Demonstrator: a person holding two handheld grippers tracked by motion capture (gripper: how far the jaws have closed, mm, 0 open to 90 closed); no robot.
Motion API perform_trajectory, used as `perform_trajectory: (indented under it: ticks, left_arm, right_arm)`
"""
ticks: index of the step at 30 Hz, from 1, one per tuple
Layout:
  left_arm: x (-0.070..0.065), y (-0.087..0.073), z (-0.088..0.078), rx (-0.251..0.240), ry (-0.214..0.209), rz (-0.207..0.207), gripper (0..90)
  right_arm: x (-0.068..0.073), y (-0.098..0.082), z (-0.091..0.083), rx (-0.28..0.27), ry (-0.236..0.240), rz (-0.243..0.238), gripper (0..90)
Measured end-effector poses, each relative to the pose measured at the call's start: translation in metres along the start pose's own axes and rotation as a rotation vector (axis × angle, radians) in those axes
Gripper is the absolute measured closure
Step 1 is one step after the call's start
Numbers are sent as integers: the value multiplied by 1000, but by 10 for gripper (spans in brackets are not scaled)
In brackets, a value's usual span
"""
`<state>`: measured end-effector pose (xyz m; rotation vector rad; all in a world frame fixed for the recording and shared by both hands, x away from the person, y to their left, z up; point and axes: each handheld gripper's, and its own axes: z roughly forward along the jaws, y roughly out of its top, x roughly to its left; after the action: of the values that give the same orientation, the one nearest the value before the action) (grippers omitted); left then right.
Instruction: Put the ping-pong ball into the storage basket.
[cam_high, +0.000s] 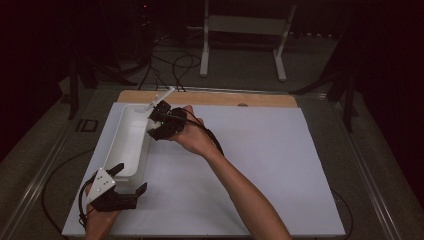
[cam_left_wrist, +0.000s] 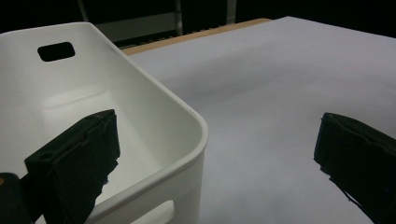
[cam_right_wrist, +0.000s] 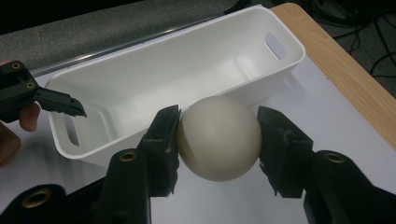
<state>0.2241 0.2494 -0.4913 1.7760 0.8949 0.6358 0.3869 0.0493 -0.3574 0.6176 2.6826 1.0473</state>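
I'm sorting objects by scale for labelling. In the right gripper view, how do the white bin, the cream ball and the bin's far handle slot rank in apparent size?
1. White bin, largest.
2. Cream ball; it sits nearer the camera, so it looks enlarged.
3. Far handle slot, smallest.

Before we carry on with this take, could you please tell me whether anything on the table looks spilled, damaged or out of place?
Nothing stands out. The long white plastic bin sits upright and undamaged on the white sheet, with nothing spilled. The right hand-held gripper holds a smooth cream ball squarely beside the bin.
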Motion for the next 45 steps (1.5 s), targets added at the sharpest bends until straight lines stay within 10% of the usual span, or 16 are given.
perform_trajectory:
  ticks: [45]
  left_arm:
    - [0, 0, -1, -1, -4, 0, 9]
  right_arm:
    - [11, 11, 16, -16, 28, 2, 502]
